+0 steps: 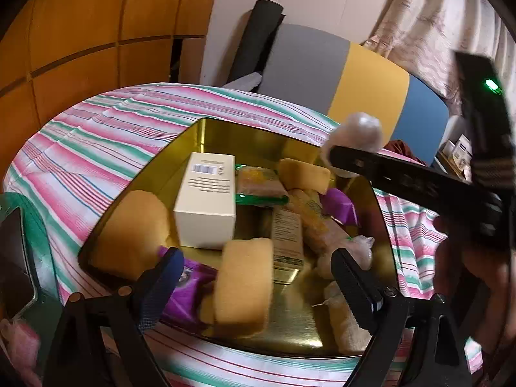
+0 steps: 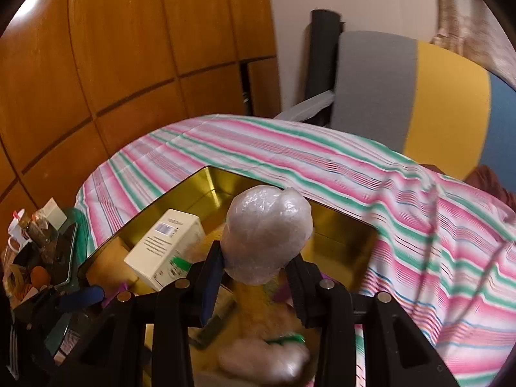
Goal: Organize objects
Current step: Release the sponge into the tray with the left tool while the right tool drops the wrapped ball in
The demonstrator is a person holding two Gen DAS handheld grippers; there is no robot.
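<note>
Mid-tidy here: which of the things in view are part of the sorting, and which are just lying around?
In the job: gold tin, plastic-wrapped bundle in the right gripper, white box, sponges, purple packets, left gripper.

Lying about: phone, clutter basket, striped cloth.

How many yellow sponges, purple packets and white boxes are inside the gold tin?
Yellow sponges: 3
Purple packets: 2
White boxes: 1
Total: 6, in the gold tin

The left gripper [image 1: 254, 269] is hanging open over the gold tin [image 1: 200, 135]; the right gripper [image 1: 343, 158] is pinching a plastic-wrapped bundle [image 1: 362, 130] above its far rim.
</note>
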